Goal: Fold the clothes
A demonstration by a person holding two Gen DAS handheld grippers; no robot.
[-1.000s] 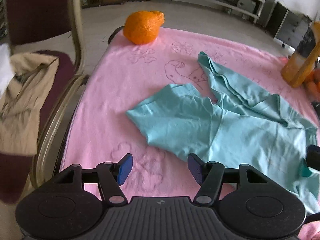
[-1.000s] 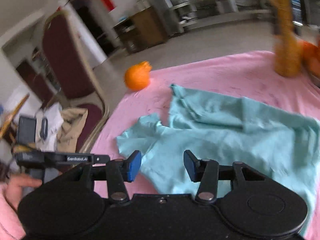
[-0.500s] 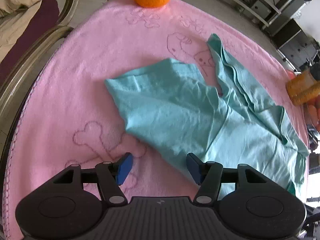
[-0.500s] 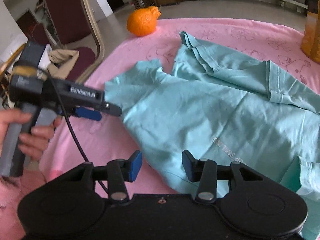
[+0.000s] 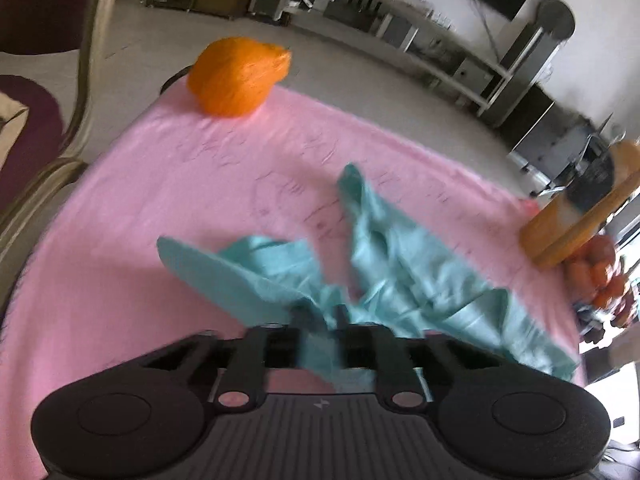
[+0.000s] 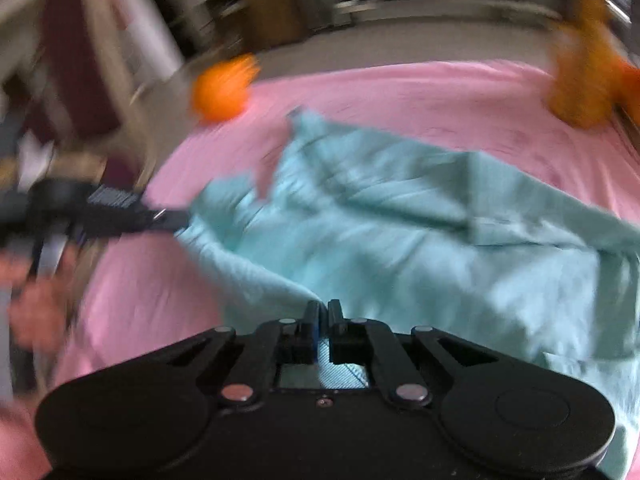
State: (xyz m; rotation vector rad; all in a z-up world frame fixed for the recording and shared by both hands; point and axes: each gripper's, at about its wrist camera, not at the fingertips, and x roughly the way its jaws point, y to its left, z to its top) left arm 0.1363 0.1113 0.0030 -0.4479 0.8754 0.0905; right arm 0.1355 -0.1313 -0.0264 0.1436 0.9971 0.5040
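Underneath, pink towel (image 5: pixel 168 184); chair (image 5: pixel 86 64) beside.

The teal shirt (image 6: pixel 400 240) lies rumpled across the pink towel (image 6: pixel 400 92), its near-left edge bunched and lifted (the far sleeve flat, pointing away).

Both claws closed onto teal shirt (image 6: pixel 400 240); fabric bunched.

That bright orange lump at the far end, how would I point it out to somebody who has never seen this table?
Start with the pink towel that covers the table. Follow it to its far corner, beside the chair, beyond the crumpled teal shirt. The orange ball sits there alone: round, bright orange, with a pinched tip on one side.
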